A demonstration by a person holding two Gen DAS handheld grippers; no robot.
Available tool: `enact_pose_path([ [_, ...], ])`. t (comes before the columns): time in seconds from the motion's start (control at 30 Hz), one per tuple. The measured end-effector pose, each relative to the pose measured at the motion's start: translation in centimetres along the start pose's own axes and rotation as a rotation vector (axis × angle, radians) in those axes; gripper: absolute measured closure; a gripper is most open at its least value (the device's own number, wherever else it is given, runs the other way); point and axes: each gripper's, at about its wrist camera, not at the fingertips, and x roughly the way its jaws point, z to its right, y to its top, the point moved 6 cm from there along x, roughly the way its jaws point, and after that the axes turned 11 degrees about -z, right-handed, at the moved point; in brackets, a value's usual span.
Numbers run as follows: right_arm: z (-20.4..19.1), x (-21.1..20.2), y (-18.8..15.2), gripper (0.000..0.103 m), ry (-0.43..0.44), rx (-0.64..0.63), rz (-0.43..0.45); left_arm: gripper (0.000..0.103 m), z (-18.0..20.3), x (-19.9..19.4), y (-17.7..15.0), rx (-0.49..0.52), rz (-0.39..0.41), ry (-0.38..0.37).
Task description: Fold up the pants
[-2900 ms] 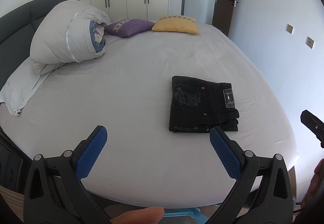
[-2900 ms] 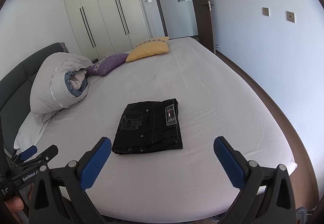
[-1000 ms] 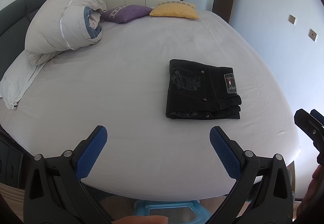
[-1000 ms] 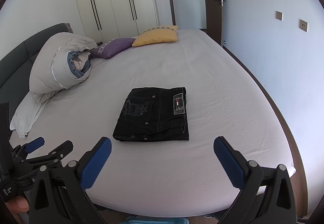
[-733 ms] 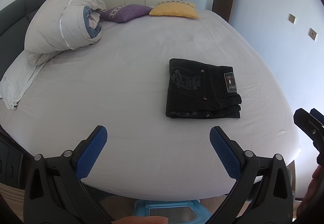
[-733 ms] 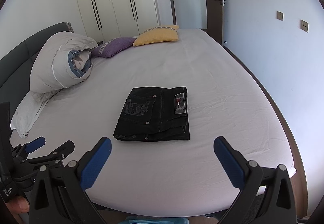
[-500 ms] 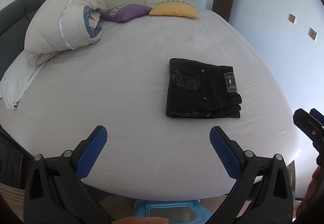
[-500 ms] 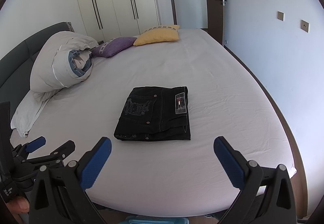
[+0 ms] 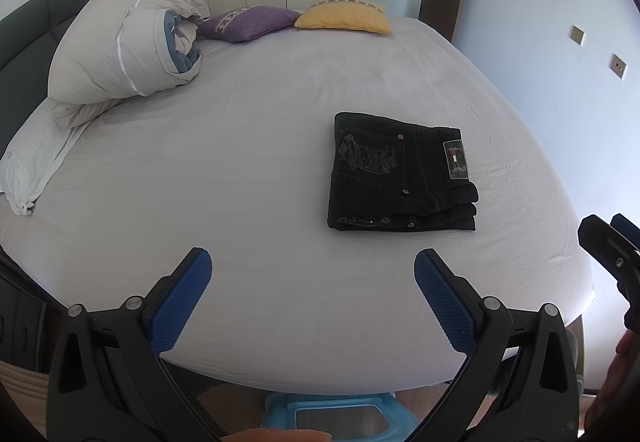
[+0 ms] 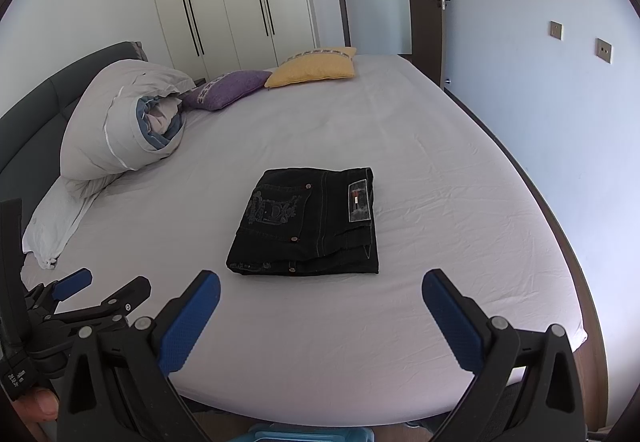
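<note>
Black pants (image 9: 396, 174) lie folded into a compact rectangle on the white bed (image 9: 240, 162), right of centre in the left wrist view and near the middle in the right wrist view (image 10: 308, 222). A back pocket with embroidery and a label patch face up. My left gripper (image 9: 312, 266) is open and empty, held back from the bed's near edge. My right gripper (image 10: 320, 282) is open and empty, also short of the pants. Each gripper shows at the edge of the other's view.
A rolled grey duvet (image 9: 120, 50) and a white pillowcase (image 9: 28, 162) lie at the left by the dark headboard. Purple (image 9: 248, 22) and yellow (image 9: 344, 16) cushions sit at the far end. Wardrobes, a door and a wall surround the bed. A blue stool (image 9: 328, 414) stands below.
Over the earlier frames both grippers drew back and rose a little from the bed; in the last half second almost nothing moved. The pants stay folded in place.
</note>
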Motion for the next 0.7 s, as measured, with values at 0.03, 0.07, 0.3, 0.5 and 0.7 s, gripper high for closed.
enact_pose_path([
  [0.03, -0.03, -0.02, -0.04, 0.000, 0.000, 0.000, 0.000, 0.000, -0.01, 0.02, -0.06, 0.000, 0.000, -0.001],
  [0.07, 0.04, 0.02, 0.04, 0.000, 0.001, 0.001, 0.001, 0.000, -0.01, 0.03, -0.12, 0.000, 0.000, -0.002],
  [0.3, 0.02, 0.01, -0.04, 0.000, 0.000, 0.001, -0.001, 0.000, -0.01, 0.03, -0.06, 0.000, -0.001, -0.001],
  [0.5, 0.06, 0.02, -0.01, 0.000, 0.000, 0.002, -0.002, 0.000, 0.07, 0.16, -0.24, 0.001, -0.002, 0.001],
  [0.7, 0.03, 0.12, -0.30, 0.000, 0.005, 0.004, -0.007, 0.000, 0.10, 0.49, -0.58, 0.002, -0.007, -0.004],
])
